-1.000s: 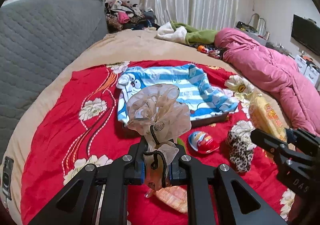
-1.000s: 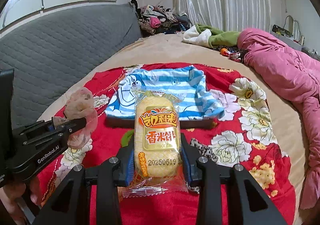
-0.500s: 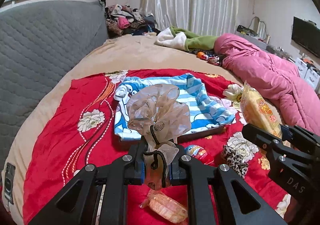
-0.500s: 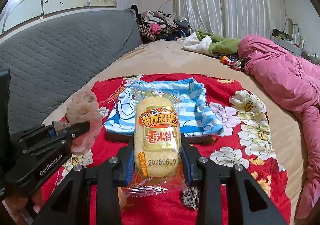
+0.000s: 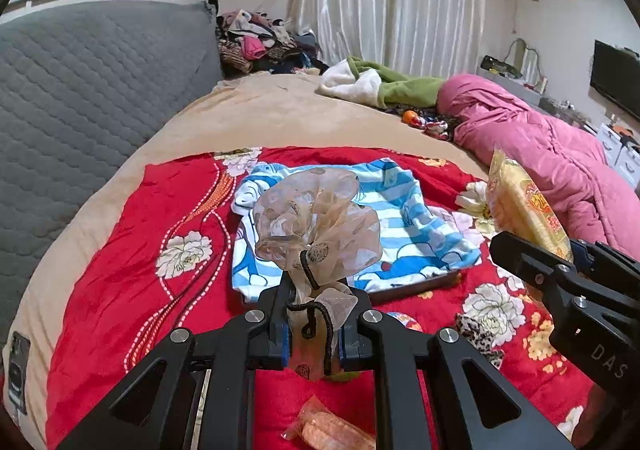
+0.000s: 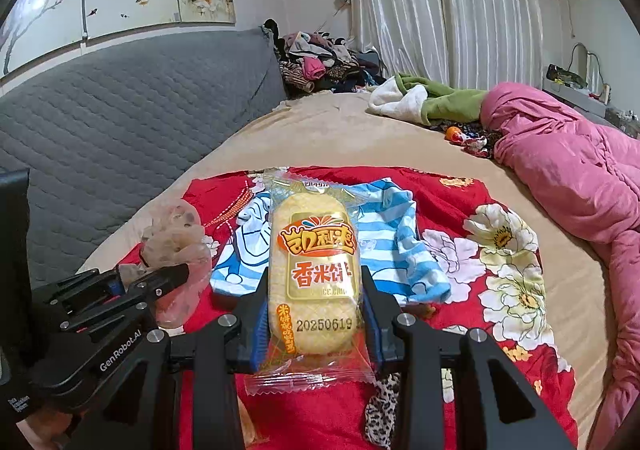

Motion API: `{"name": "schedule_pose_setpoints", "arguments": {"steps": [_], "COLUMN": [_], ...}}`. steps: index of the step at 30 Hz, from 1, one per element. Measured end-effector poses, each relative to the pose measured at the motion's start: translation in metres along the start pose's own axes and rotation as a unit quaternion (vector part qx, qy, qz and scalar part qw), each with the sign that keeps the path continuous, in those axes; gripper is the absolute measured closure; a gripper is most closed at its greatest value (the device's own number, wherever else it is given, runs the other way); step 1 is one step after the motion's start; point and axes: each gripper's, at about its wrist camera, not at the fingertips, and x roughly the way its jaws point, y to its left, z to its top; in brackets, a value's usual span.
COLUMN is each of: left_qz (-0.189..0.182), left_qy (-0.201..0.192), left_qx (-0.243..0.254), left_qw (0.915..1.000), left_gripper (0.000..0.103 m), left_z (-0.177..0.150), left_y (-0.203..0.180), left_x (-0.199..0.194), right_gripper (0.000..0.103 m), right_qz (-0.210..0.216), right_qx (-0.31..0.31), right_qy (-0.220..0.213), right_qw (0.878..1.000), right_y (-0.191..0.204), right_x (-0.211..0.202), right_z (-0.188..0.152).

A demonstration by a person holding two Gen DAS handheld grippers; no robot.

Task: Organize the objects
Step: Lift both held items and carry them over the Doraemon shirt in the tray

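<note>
My left gripper (image 5: 312,324) is shut on a sheer beige organza hair tie (image 5: 316,226) with a black elastic, held above the red floral cloth (image 5: 120,270). In the right wrist view that left gripper (image 6: 168,282) shows at the left with the hair tie (image 6: 172,234) in it. My right gripper (image 6: 314,324) is shut on a yellow rice cracker packet (image 6: 314,274), upright between the pads; the left wrist view has this packet (image 5: 524,210) at its right edge. A blue striped cartoon shirt (image 5: 400,222) lies over a dark tray (image 5: 416,286) on the cloth ahead.
On the red cloth lie a leopard-print piece (image 5: 480,334), a small red-blue item (image 5: 404,320) and an orange wrapped snack (image 5: 328,430). A pink duvet (image 5: 560,166) fills the right side. A grey quilted headboard (image 5: 80,98) stands left; clothes (image 5: 260,46) pile at the far end.
Both grippers have risen and drawn back with their loads. The shirt and tray sit further off in both views, and the small items on the cloth have slid lower in the picture.
</note>
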Motion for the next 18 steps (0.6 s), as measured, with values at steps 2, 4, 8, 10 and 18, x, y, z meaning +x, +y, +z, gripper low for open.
{"name": "schedule_pose_setpoints", "arguments": {"steps": [2,4,8,10,18], "left_qz": [0.002,0.004,0.006,0.005,0.005], "left_qy": [-0.002,-0.002,-0.005,-0.008,-0.01], "left_qx": [0.0,-0.001,-0.004,-0.004,-0.006], "left_qw": [1.0,1.0,1.0,1.0,0.9999], "left_gripper": [0.087,0.087,0.087,0.087,0.087], "left_z": [0.003,0.006,0.014,0.018,0.03], "left_y": [0.0,0.001,0.001,0.001,0.0], "left_x": [0.002,0.004,0.008,0.008,0.019], "right_gripper": [0.065,0.065,0.065,0.065,0.065], "right_qz": [0.002,0.003,0.007,0.008,0.008], "right_qx": [-0.003,-0.005,-0.008,-0.008,-0.011], "right_qy": [-0.001,-0.004,-0.009,-0.011,-0.015], "right_qw": [1.0,1.0,1.0,1.0,1.0], "right_y": [0.002,0.004,0.007,0.009,0.011], "right_x": [0.002,0.004,0.007,0.009,0.017], "right_z": [0.003,0.007,0.014,0.017,0.026]}}
